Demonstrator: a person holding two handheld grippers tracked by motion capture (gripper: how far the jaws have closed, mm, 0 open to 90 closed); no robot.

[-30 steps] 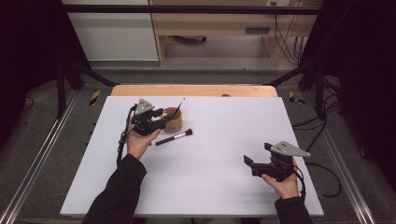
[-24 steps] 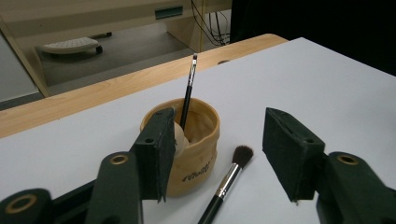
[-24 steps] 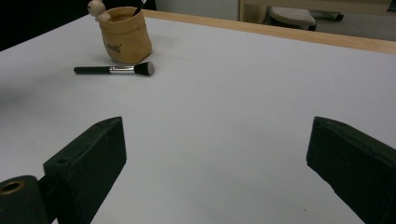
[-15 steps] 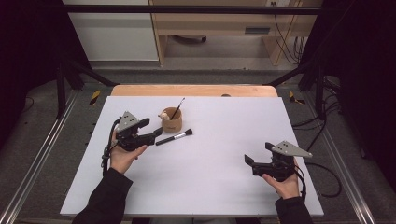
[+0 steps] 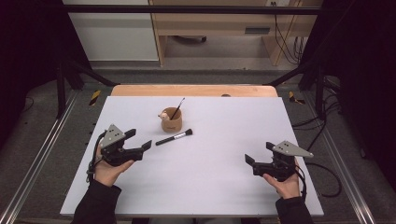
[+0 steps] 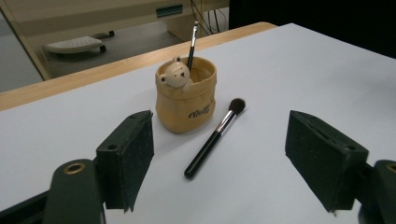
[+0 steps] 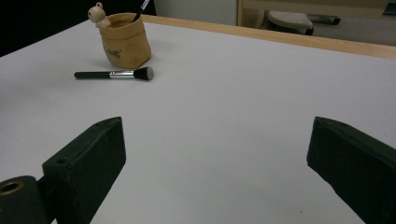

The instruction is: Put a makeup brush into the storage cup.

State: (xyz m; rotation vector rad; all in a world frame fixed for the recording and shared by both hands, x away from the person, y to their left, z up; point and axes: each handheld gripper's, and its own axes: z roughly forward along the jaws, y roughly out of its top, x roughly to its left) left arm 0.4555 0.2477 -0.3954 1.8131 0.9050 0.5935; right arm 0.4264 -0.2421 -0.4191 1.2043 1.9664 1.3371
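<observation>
A tan pouch-shaped cup [image 5: 170, 121] with a small bear figure on its rim stands at the middle of the white table [image 5: 224, 182], and a thin brush [image 5: 177, 108] stands in it. A black-handled makeup brush [image 5: 173, 137] lies flat just in front of the cup, bristles to the right. My left gripper [image 5: 140, 139] hovers open to the left of that brush, with nothing between its jaws. In the left gripper view the cup [image 6: 187, 100] and lying brush [image 6: 215, 137] sit ahead of the open left gripper [image 6: 219, 163]. My right gripper [image 5: 259, 153] is open and empty near the front right.
A wooden strip [image 5: 194, 90] runs along the table's far edge. In the right gripper view the cup [image 7: 125, 42] and brush [image 7: 114, 73] lie far off at the upper left, beyond the open right gripper [image 7: 215, 154]. Metal frame rails flank the table.
My left gripper has drawn back from beside the cup, moving left and toward the person. The brush on the table and the right gripper have stayed put.
</observation>
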